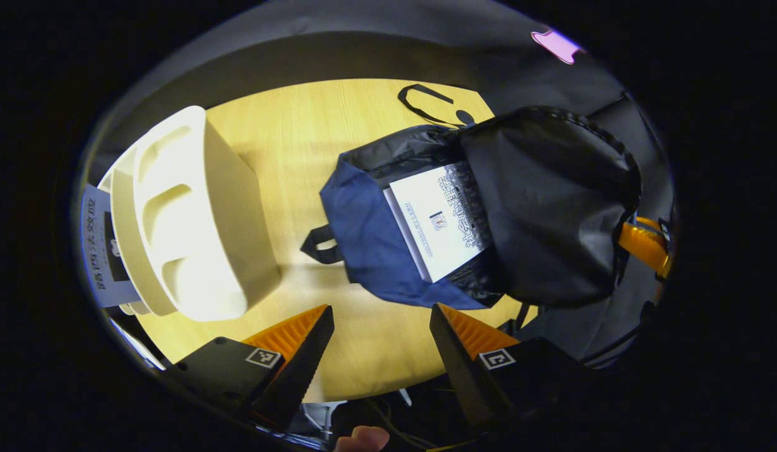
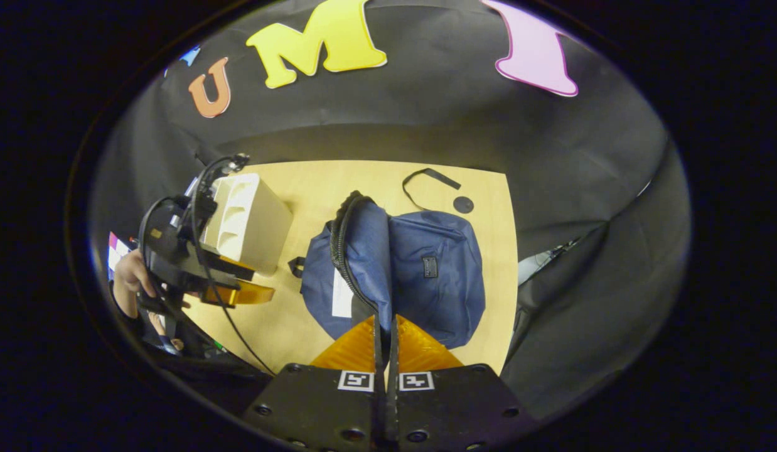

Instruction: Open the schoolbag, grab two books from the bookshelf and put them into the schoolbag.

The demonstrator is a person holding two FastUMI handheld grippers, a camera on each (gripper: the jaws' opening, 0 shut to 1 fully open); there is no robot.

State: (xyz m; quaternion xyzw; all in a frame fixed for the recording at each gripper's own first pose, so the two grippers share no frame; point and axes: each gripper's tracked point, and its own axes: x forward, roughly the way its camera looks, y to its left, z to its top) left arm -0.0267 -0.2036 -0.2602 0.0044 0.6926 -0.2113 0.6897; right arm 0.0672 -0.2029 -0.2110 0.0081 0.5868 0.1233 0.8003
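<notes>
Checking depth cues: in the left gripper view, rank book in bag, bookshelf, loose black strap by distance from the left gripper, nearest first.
From the left gripper:
1. White book, in the open schoolbag, ahead and slightly right.
2. Bookshelf, off left; too close to call against the book.
3. Black strap, far table edge.

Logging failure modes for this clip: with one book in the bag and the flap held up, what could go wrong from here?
1. The right gripper pinches only the flap's edge; a slip would likely drop it over the white book and shut the opening.
2. The left gripper hangs open and empty; the next book lies behind the cream bookshelf, so reaching could nudge the shelf.
</notes>
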